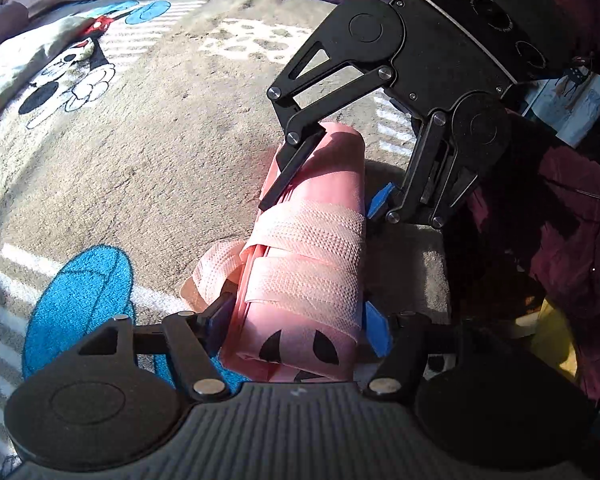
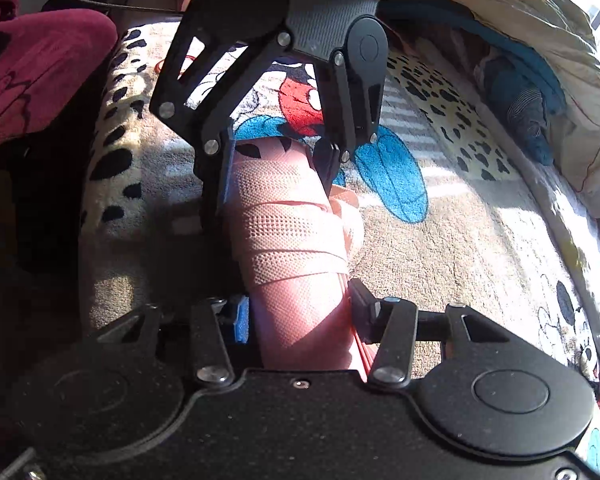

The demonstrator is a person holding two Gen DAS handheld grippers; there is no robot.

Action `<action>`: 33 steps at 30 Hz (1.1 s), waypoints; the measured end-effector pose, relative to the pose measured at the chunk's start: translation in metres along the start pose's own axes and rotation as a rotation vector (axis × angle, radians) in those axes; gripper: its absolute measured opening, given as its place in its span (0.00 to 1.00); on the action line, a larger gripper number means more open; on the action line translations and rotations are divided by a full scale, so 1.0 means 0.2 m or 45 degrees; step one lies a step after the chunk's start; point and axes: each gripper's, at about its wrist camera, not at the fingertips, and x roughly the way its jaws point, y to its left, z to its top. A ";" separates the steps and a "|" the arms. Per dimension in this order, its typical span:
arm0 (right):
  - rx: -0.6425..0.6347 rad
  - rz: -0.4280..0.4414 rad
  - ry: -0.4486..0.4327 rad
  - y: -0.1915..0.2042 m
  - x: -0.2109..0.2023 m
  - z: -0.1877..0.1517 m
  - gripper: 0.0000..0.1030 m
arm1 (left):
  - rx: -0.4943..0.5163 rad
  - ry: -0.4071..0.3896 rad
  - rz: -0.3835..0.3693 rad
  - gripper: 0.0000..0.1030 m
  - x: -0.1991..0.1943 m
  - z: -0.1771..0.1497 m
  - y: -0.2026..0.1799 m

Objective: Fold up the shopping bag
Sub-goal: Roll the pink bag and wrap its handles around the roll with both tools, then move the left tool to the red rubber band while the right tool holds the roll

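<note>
left gripper (image 1: 296, 330) is clamped across the near end of the rolled pink shopping bag (image 1: 320, 248), its handle straps (image 1: 308, 236) wound around the middle. right gripper (image 1: 332, 184) grips the far end. the bundle is just above a cartoon-print blanket (image 1: 140, 140).

right wrist view: right gripper (image 2: 300, 316) is closed on the bag (image 2: 296, 240); left gripper (image 2: 278, 156) pinches the opposite end.
</note>
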 end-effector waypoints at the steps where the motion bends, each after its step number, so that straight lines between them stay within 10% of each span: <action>1: 0.055 0.030 -0.010 -0.03 0.00 0.00 0.47 | 0.036 -0.016 0.085 0.69 -0.03 -0.03 -0.06; 9: 0.430 0.114 -0.138 -0.08 0.01 -0.05 0.43 | -0.139 -0.317 0.538 0.70 -0.24 -0.19 -0.33; 13: 0.636 0.121 -0.259 -0.01 -0.05 -0.10 0.40 | -0.524 -0.652 0.484 0.70 -0.30 -0.30 -0.43; 33: 1.044 -0.071 -0.664 0.43 -0.41 -0.26 0.38 | -1.301 -1.470 0.278 0.88 -0.61 -0.78 -0.77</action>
